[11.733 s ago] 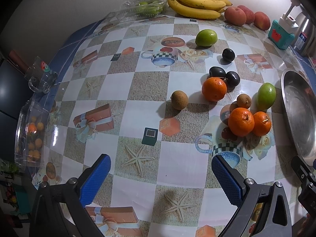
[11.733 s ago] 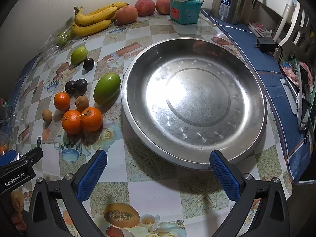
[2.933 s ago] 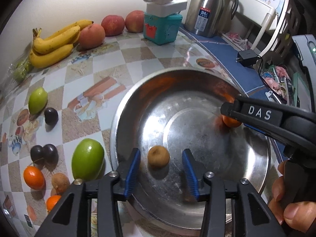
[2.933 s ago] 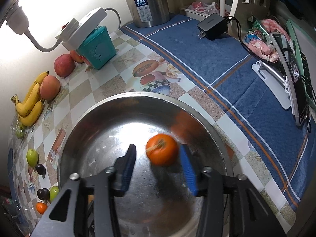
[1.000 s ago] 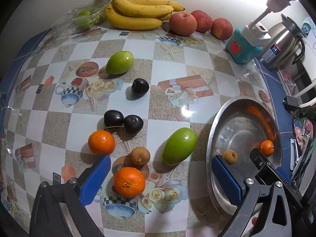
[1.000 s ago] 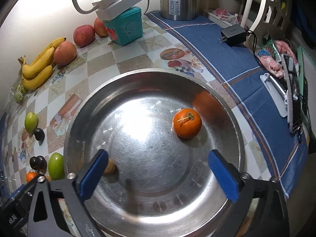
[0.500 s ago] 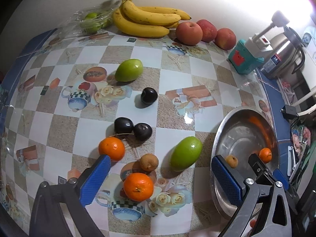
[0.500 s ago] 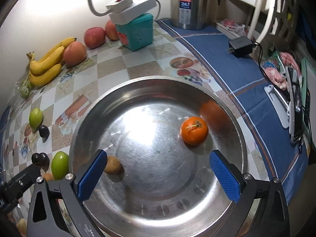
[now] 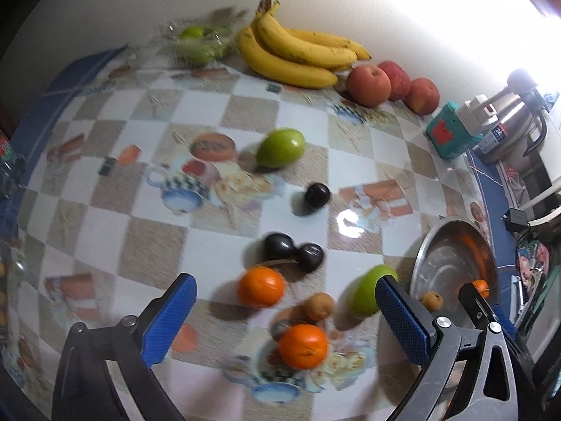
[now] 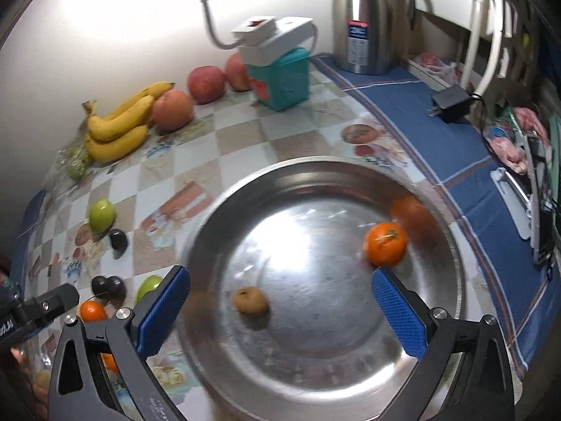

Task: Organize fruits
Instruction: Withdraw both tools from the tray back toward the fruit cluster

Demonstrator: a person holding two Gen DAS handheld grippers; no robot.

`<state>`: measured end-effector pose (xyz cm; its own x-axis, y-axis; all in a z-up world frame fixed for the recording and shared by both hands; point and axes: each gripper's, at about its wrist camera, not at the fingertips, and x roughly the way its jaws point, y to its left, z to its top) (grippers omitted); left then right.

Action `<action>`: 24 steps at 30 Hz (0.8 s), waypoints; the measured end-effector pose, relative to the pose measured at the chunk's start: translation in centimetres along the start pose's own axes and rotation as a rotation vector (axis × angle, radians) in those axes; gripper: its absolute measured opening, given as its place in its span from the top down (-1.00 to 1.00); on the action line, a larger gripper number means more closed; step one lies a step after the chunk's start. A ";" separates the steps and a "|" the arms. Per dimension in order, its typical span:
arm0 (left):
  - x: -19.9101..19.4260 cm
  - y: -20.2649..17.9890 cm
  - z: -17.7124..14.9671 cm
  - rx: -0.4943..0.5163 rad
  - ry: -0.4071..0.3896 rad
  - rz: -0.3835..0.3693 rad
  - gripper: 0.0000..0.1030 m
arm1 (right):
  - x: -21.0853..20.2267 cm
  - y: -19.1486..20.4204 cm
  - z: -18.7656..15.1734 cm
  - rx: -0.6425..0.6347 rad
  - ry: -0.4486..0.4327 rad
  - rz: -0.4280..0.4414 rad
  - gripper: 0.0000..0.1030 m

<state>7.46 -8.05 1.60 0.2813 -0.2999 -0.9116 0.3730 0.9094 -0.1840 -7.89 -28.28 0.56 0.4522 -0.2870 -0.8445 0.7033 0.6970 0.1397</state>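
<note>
Lying between hand-held gripper (image 10: pixel 280 310) blades: brown fruit (image 10: pixel 251 302)

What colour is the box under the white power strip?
Teal, with a red mark on one face; the right wrist view shows it best.

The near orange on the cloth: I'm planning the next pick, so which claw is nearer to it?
Left. The left claw hangs open right over the near orange. The right claw, also open, is over the pan, off to the side of it.
</note>
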 end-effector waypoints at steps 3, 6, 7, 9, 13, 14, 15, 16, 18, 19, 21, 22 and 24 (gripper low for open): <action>-0.5 1.3 0.4 -0.006 -0.027 0.039 -1.00 | -0.3 1.5 -0.3 -0.031 0.004 0.035 -1.00; -0.7 2.6 0.7 -0.027 -0.033 0.037 -1.00 | -0.2 3.2 -0.7 -0.060 0.038 0.081 -1.00; -0.7 2.9 0.7 -0.031 -0.031 0.036 -1.00 | -0.2 3.8 -0.9 -0.074 0.058 0.091 -1.00; -0.6 3.7 0.8 -0.037 -0.029 0.045 -1.00 | -0.1 5.1 -1.2 -0.104 0.081 0.095 -0.99; -0.9 5.0 0.9 -0.050 -0.036 0.071 -1.00 | -0.6 7.5 -1.9 -0.173 0.079 0.102 -0.99; -0.9 5.4 1.0 -0.057 -0.040 0.073 -1.00 | -0.9 8.1 -2.0 -0.188 0.076 0.118 -0.99; -1.1 6.0 1.0 -0.068 -0.043 0.071 -1.00 | -0.9 8.4 -2.0 -0.195 0.073 0.134 -0.99; -1.1 6.3 1.0 -0.075 -0.043 0.068 -1.00 | -1.1 8.8 -2.1 -0.201 0.072 0.151 -0.99; -1.0 7.0 1.0 -0.090 -0.037 0.057 -1.00 | -1.2 9.6 -2.3 -0.206 0.076 0.184 -0.99; -0.9 7.2 1.1 -0.092 -0.034 0.055 -1.00 | -1.3 9.8 -2.5 -0.206 0.078 0.203 -0.99; -0.5 7.5 1.0 -0.078 -0.020 0.060 -1.00 | -1.0 10.4 -2.9 -0.203 0.094 0.226 -0.99; -0.5 7.5 0.9 -0.071 -0.016 0.067 -1.00 | -0.9 10.7 -3.1 -0.205 0.103 0.232 -0.99; -0.2 7.5 0.9 -0.052 -0.010 0.090 -1.00 | -0.7 11.5 -3.6 -0.223 0.118 0.230 -0.99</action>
<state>10.97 -1.43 0.72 0.3203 -0.2192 -0.9216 0.2995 0.9464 -0.1210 -2.09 -17.74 0.87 0.5094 -0.0365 -0.8598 0.4471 0.8649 0.2281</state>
